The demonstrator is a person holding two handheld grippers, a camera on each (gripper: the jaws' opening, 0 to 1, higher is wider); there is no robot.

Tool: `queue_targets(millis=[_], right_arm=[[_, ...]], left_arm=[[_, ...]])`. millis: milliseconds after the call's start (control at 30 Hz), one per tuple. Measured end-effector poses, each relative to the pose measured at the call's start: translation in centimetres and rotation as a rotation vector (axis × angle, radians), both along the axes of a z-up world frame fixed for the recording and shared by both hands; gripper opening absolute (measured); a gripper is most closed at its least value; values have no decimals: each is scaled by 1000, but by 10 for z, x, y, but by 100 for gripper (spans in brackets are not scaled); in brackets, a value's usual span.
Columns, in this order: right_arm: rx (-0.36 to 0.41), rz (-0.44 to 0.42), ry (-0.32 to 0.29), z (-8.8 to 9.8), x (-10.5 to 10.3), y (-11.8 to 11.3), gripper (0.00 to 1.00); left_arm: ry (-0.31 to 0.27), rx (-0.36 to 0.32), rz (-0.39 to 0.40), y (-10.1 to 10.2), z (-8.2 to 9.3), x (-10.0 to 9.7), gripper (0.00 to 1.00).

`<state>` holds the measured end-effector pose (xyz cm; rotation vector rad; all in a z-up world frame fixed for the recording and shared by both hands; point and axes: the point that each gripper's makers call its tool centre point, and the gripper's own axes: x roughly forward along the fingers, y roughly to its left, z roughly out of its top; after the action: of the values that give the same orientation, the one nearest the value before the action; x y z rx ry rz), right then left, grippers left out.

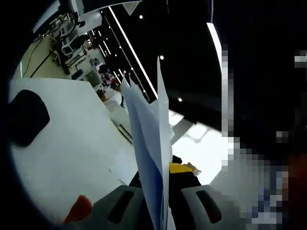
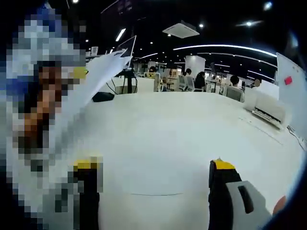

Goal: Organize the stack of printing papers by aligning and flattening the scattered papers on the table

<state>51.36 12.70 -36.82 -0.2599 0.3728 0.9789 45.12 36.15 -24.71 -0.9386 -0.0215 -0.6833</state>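
Up front in the left gripper view, my left gripper is clenched on the papers, thin white sheets standing edge-on toward twelve o'clock above the smooth white table; no writing is readable. Over in the right gripper view, my right gripper stands released, yellow-tipped, with the papers at ten o'clock.
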Motion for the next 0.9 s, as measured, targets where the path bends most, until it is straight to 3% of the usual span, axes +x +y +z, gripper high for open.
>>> queue_targets(millis=[100, 467, 900], right_arm=[[11, -18, 52, -4, -1, -2, 90], [56, -32, 17, -3, 3, -5, 90], [89, -69, -5, -2, 9, -15, 69]], left_arm=[[1, -1, 0, 0, 0, 0, 6], [4, -6, -6, -1, -1, 1, 6], [7, -3, -11, -4, 0, 1, 6]])
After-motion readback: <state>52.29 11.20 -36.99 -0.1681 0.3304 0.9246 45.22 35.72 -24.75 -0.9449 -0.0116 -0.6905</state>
